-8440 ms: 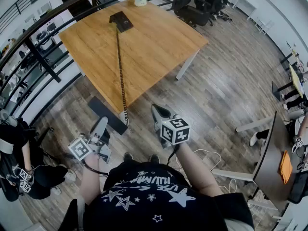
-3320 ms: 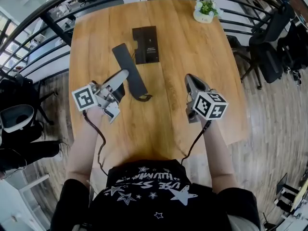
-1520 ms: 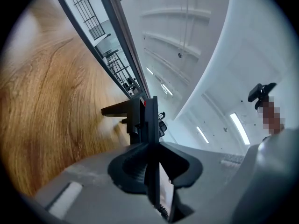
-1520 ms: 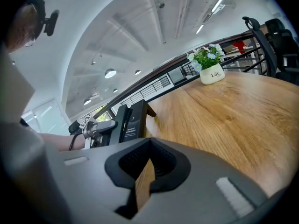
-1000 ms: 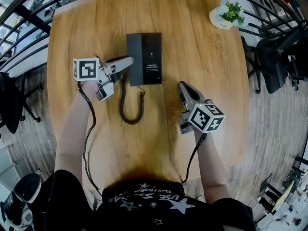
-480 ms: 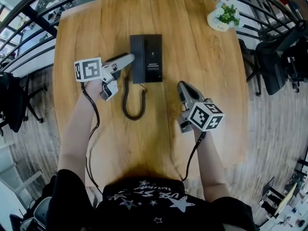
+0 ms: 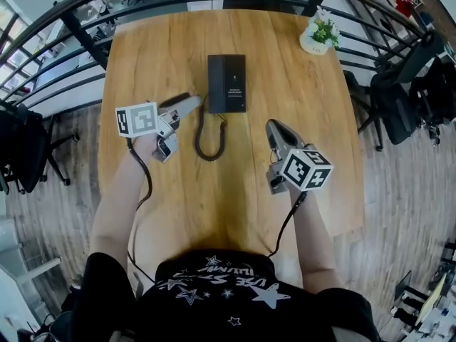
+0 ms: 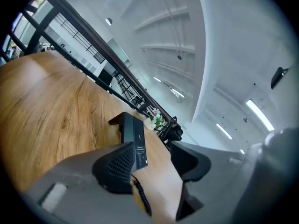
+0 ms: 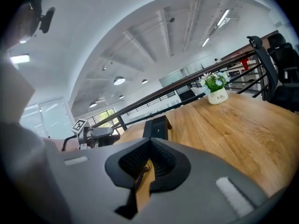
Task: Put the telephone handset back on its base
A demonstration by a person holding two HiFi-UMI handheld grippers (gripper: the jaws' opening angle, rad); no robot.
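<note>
Left tongs (image 7: 191,102) just opened, nothing between; right tongs (image 7: 275,126) together. Black handset (image 7: 216,83) hard to separate from black base (image 7: 236,84).

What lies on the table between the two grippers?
The telephone's coiled cord, looped on the table between the left gripper and the right gripper; the head view shows it.

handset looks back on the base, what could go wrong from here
1. The left gripper, whose jaws have just been opening with nothing between them, is near the coiled cord; snagging a loop might drag the handset off its base.
2. How firmly the handset sits is unclear; it may slip.
</note>
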